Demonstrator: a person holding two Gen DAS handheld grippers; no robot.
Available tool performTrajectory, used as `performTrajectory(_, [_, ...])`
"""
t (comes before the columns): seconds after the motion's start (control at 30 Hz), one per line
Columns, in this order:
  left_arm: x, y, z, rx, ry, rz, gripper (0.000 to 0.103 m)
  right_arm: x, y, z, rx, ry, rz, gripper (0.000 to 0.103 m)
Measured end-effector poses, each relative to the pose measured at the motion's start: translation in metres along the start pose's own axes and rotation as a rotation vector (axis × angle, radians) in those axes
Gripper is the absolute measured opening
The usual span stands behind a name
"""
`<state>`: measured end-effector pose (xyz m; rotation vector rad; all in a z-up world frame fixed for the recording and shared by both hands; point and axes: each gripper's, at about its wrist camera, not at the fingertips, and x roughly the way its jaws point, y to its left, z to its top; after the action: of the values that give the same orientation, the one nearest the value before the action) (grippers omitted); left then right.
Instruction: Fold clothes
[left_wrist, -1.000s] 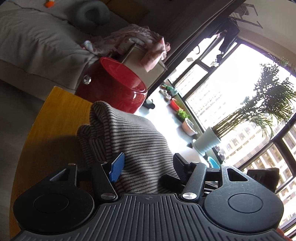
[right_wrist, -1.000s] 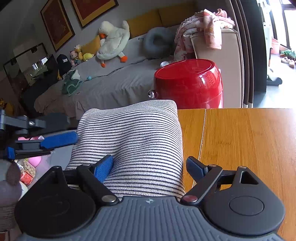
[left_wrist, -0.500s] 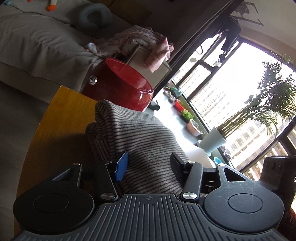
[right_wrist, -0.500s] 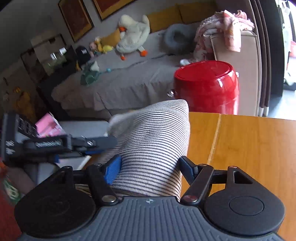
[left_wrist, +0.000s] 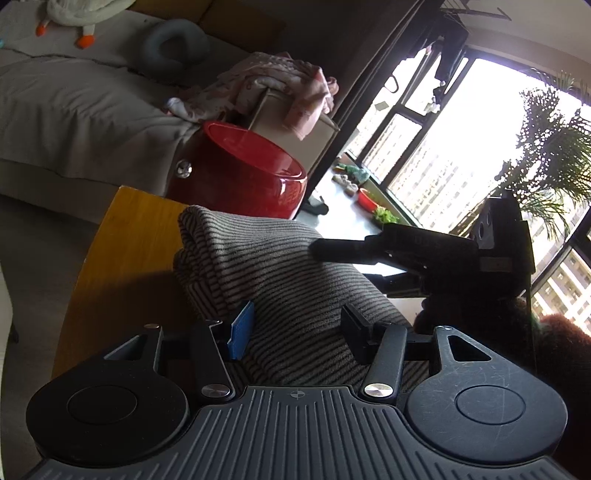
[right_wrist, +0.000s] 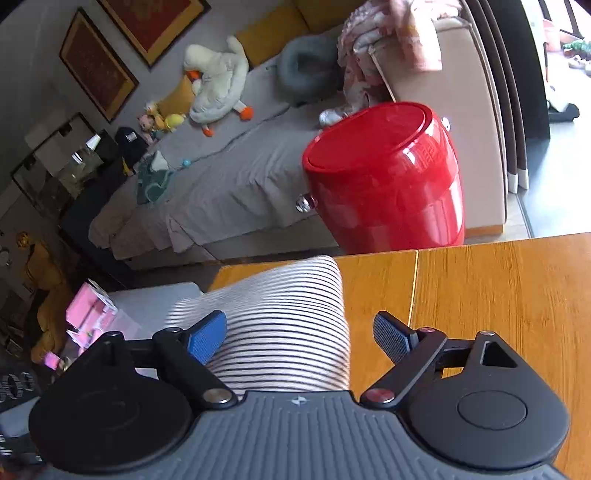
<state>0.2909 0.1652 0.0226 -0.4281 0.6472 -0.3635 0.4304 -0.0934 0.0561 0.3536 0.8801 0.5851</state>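
A folded black-and-white striped garment (left_wrist: 273, 273) lies on the wooden table (left_wrist: 122, 258). My left gripper (left_wrist: 295, 328) has its jaws wide apart over the cloth, which lies between the fingers. My right gripper (right_wrist: 299, 334) also has its jaws wide apart, with the striped garment (right_wrist: 291, 325) between them, not pinched. The right gripper (left_wrist: 354, 251) shows in the left wrist view, over the far side of the fold.
A red bin (right_wrist: 388, 177) stands just past the table's far edge, also in the left wrist view (left_wrist: 240, 173). Behind it is a grey sofa (right_wrist: 229, 177) with toys and pink clothes (right_wrist: 388, 40). The wooden table (right_wrist: 498, 295) extends to the right.
The right gripper's jaws have spread wider and it has swung over the garment, coming into the left wrist view. The left gripper has stayed over the cloth.
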Motion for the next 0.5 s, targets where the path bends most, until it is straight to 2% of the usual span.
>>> performTrajectory(0.03, [-0.001,0.002,0.0,-0.001,0.0,0.007,0.059,0.009,-0.002,0.001,0.016,0.015,0.023,0.083])
performTrajectory(0.07, [-0.003,0.004,-0.001,-0.007,-0.001,0.009,0.06,0.013,0.003,0.002,0.016,0.016,0.059,0.072])
performTrajectory(0.13, [-0.005,0.01,0.0,-0.027,-0.002,0.003,0.062,0.008,0.026,0.003,-0.091,-0.025,0.094,0.066])
performTrajectory(0.2, [-0.004,0.013,-0.002,-0.035,-0.006,-0.005,0.062,0.003,0.047,0.002,-0.198,-0.05,0.106,0.065])
performTrajectory(0.3, [-0.001,0.01,-0.003,-0.018,-0.015,-0.01,0.061,0.017,0.044,0.0,-0.246,-0.011,-0.011,0.065])
performTrajectory(0.4, [0.0,0.008,-0.004,-0.005,-0.016,-0.011,0.064,0.02,0.022,-0.006,-0.196,-0.029,-0.015,0.066])
performTrajectory(0.5, [0.002,0.005,-0.004,0.007,-0.017,-0.012,0.064,0.005,0.018,-0.011,-0.157,-0.057,-0.023,0.073])
